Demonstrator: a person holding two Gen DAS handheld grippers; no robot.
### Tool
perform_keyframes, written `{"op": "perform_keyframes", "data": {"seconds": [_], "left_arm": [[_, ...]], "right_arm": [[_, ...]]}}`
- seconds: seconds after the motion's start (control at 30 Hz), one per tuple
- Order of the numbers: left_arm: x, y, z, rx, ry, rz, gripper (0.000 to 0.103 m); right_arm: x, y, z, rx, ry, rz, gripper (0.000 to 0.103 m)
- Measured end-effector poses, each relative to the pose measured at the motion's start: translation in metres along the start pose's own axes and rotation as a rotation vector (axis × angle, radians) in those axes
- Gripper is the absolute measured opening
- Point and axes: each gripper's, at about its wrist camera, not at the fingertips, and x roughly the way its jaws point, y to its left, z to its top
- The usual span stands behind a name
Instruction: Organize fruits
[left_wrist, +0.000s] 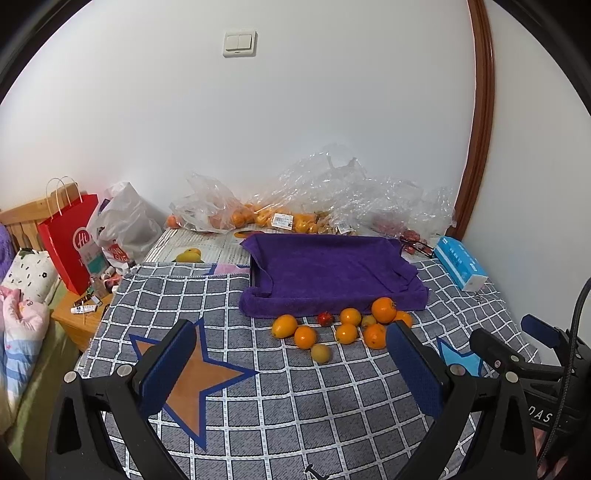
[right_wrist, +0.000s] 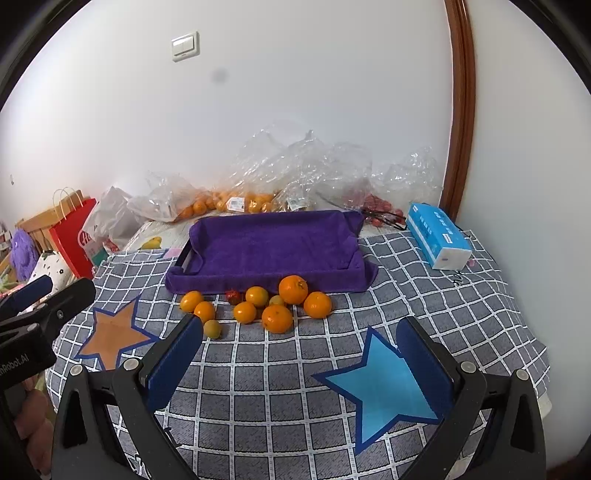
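fruits ahead of spread, empty right tool

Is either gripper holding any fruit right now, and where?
Nothing is held. The left gripper and right gripper are both open, short of the loose fruit.

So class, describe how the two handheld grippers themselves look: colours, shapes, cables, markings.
Both the left gripper and right gripper have black angular frames with silver bolts and two flat fingers faced with textured blue pads. A black cable and partly legible white lettering show on their bodies.
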Motion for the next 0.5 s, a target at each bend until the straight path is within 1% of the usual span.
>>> {"op": "perform_keyframes", "data": {"seconds": [0.5], "left_arm": [[-0.0016,-0.0015,0.0003,0.001,-0.004,0.001,0.103]], "right_arm": [[0.0002,0.002,-0.0016,-0.011,-0.004,0.005,0.103]]}}
